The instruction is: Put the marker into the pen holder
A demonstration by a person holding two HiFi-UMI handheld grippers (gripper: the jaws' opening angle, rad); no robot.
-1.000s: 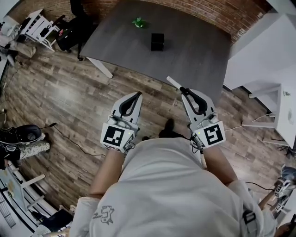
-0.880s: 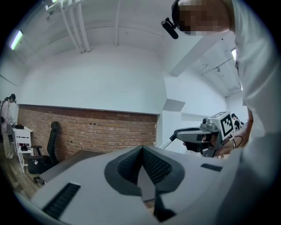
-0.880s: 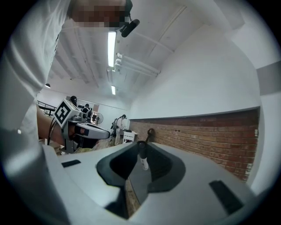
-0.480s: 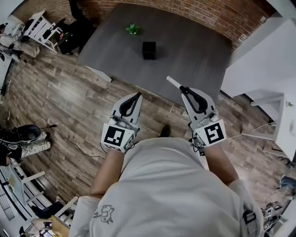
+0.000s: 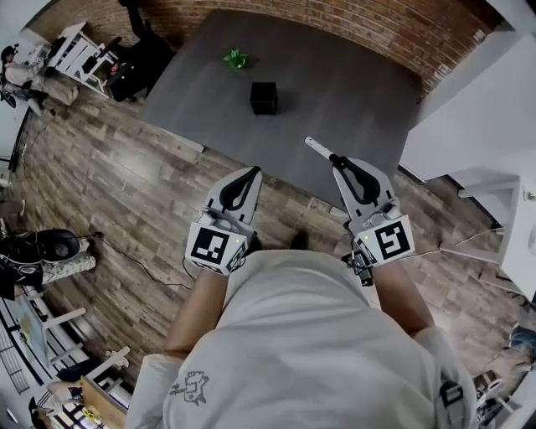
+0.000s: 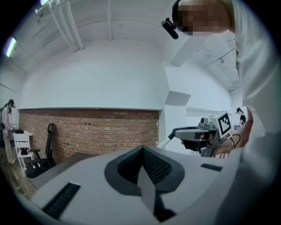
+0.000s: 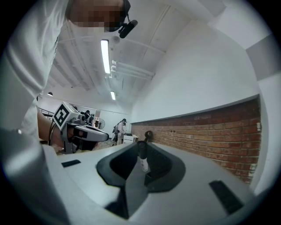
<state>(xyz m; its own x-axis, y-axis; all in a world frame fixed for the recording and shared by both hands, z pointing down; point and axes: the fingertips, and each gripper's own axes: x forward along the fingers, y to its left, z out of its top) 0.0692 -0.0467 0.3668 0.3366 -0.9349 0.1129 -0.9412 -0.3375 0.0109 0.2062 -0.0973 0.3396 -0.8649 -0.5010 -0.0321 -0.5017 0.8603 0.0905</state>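
Note:
The black square pen holder [image 5: 263, 98] stands on the dark grey table [image 5: 352, 92], ahead of both grippers. My right gripper [image 5: 337, 159] is shut on the marker [image 5: 316, 149], whose white body sticks out forward and left over the table's near edge. In the right gripper view the marker [image 7: 142, 157] stands between the pads with its black cap up. My left gripper [image 5: 251, 172] hangs over the wooden floor short of the table, its pads pressed together with nothing between them. The left gripper view shows the right gripper [image 6: 172, 134] with the marker [image 6: 166, 140] off to the side.
A small green object [image 5: 235, 58] lies on the table beyond the holder. White desks [image 5: 477, 100] stand to the right, white chairs and dark gear [image 5: 100, 54] at the far left, and a brick wall [image 5: 335, 21] runs behind the table. Cables [image 5: 142, 264] trail across the floor.
In the head view the table and pen holder have slid down and left, closer to me. Both grippers keep their pose, the right one still gripping the marker.

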